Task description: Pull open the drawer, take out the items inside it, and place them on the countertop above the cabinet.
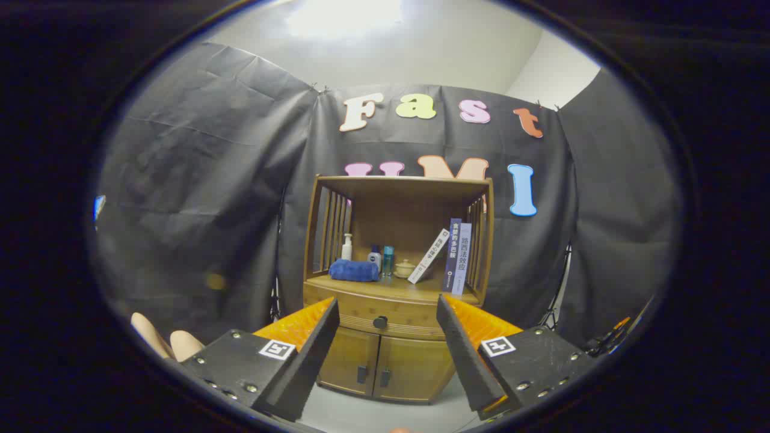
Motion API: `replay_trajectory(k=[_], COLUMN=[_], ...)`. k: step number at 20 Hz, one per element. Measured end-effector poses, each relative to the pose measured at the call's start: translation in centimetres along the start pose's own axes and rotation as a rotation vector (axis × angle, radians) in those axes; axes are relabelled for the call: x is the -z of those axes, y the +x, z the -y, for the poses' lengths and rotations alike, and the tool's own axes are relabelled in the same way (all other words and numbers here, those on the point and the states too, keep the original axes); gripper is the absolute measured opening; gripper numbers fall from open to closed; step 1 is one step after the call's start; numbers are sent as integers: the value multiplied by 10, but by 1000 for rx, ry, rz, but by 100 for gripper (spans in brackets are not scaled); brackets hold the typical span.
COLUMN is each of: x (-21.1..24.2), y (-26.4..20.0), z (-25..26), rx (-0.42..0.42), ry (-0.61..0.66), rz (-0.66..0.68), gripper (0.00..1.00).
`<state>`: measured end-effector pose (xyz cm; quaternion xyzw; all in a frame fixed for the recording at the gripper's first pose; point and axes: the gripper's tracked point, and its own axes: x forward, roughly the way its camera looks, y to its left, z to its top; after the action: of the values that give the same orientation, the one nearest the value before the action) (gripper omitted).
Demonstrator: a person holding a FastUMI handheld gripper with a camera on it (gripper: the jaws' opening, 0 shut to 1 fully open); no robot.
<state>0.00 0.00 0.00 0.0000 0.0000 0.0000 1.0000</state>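
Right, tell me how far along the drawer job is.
Nothing looks done yet: the drawer sits flush in the cabinet, knob untouched. In hand: the gripper is open, holds nothing, and is lined up with the knob well beyond its fingers. On the countertop are a blue towel, bottles and books. Left: pull the drawer open, lift out its contents and place them up there.

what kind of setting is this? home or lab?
Likely a staged booth, not a home: black cloth wall draped behind a lone wooden cabinet, drawer shut, toiletries and books on its countertop. Gripper open, short of it.
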Motion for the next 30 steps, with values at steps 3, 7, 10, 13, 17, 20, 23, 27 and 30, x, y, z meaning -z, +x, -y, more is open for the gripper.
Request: replay_trajectory(k=[3,7,10,13,17,20,23,27,30], x=[3,7,7,10,18,25,35,46,56], y=[1,1,2,4,4,6,13,39,70], z=[-1,0,1,0,-1,-1,-4,-13,-21], rx=[-2,4,1,-1,0,7,6,-7,-18], ry=[5,4,3,3,4,6,6,-8,-22], rz=[-3,-10,-9,-13,-29,-45,-54,-56,-43], gripper=[97,97,96,96,97,97,97,97,97])
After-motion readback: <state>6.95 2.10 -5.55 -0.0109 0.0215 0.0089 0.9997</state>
